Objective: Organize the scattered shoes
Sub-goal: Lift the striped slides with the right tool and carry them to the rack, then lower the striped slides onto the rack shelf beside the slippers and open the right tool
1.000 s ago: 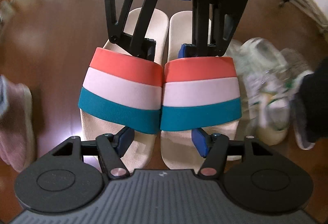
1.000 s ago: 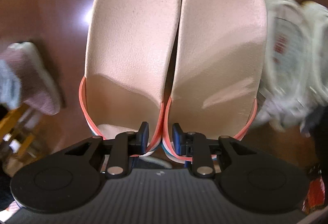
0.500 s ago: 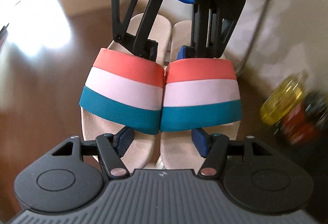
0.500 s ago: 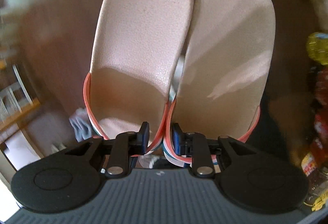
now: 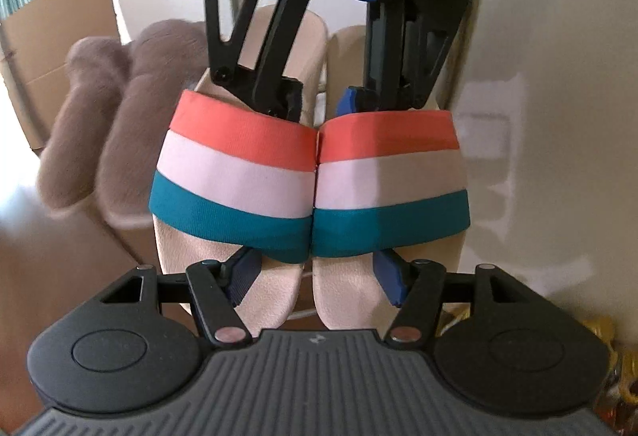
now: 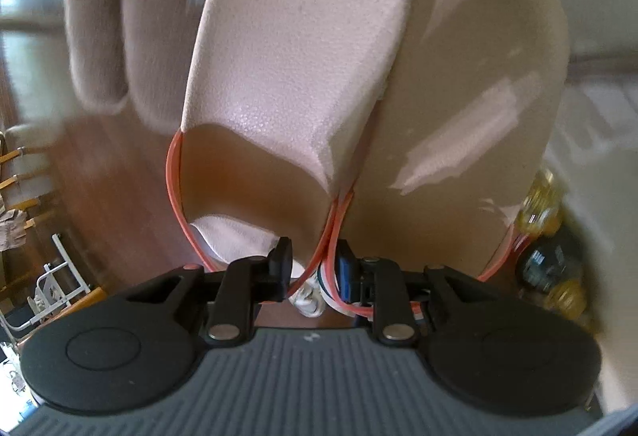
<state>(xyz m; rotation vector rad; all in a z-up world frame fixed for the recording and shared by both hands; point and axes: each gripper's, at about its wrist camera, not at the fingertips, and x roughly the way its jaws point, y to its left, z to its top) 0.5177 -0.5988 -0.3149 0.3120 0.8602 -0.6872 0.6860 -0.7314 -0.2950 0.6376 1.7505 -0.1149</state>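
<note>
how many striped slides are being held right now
2. Both hang side by side between the two grippers: one striped slide on the left of the left wrist view, the other slide on its right, straps touching. None seem hidden.

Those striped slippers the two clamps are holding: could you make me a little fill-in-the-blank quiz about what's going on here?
1. The bottom stripe on each slipper strap is ____.
2. The number of slippers carried together is ____.
3. The right gripper pinches the two straps' ____ edges together.
4. The fuzzy slippers behind are ____ in colour.

Missing words: teal; two; inner; mauve
</note>
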